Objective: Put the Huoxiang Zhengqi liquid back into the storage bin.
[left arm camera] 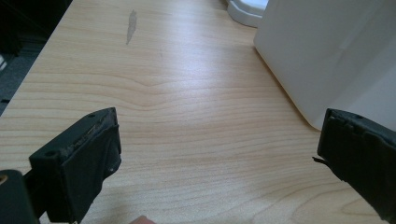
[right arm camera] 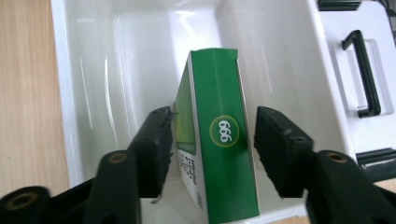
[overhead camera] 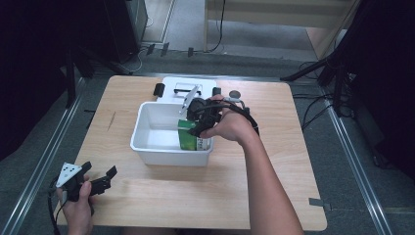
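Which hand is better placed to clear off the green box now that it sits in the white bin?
Right. The right hand-held gripper straddles the green box inside the white bin, jaws apart with gaps either side. The left hand-held gripper rests open near the table's front corner.

Green box with white side panel, black print and a yellow-ringed white "999" roundel, glossy white bin, white lid with black handle and clips, light wood-grain table with grey smudge, black gripper jaws.
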